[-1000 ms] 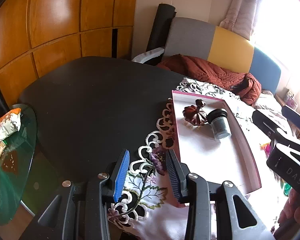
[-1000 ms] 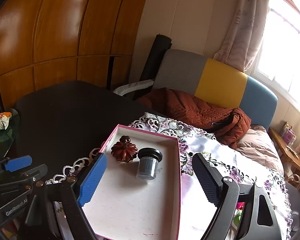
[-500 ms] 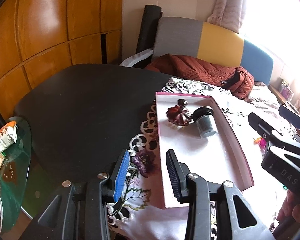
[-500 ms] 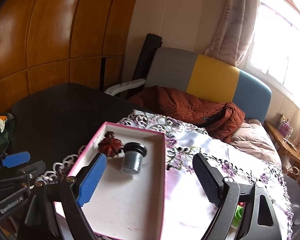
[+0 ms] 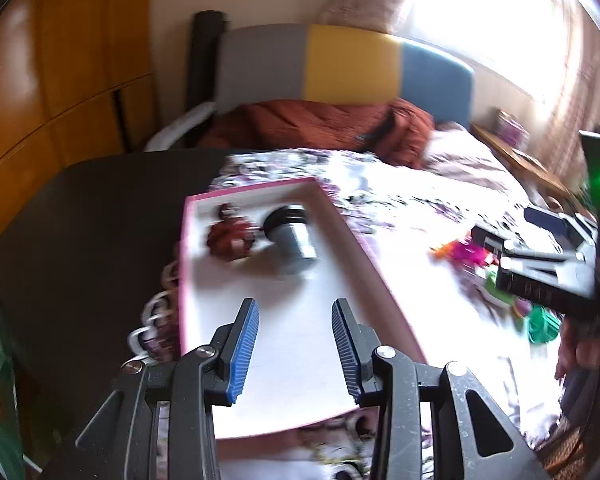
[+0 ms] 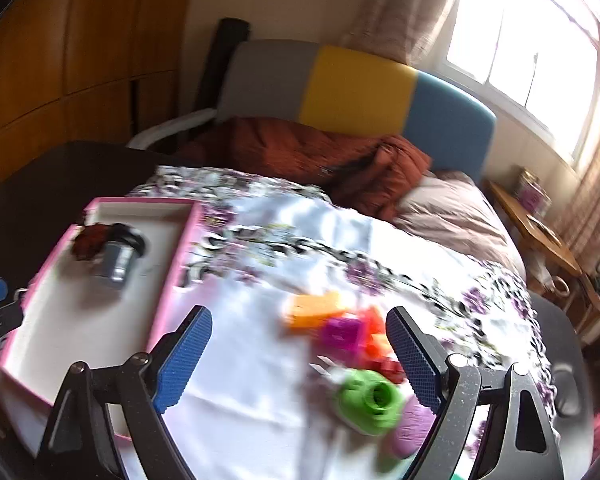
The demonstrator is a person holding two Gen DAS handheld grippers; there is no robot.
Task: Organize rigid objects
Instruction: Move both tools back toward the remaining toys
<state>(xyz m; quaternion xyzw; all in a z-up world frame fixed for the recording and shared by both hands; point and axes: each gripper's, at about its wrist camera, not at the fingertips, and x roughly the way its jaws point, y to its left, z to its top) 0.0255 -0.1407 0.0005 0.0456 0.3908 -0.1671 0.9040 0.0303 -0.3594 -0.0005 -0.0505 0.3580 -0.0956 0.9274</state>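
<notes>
A shallow white tray with a pink rim (image 5: 352, 236) lies flat on the flowery cloth. Inside, at its far end, a dark red pumpkin-shaped thing (image 5: 230, 236) sits touching a grey jar with a black lid (image 5: 294, 236). Small bright toys lie beside the tray: an orange block (image 6: 316, 310), a pink cube (image 6: 342, 334) and a green round piece (image 6: 370, 400).

Sunlit window (image 6: 532, 40); tricolour headboard (image 6: 356, 92); wooden wall panels (image 6: 60, 52).

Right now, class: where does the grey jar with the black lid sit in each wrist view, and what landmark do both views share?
Left wrist view: grey jar lies left of centre, in the far end of the pink-rimmed tray, beside a dark red ornament.
Right wrist view: grey jar at left, same tray.
Shared landmark: the grey, yellow and blue sofa back.
</notes>
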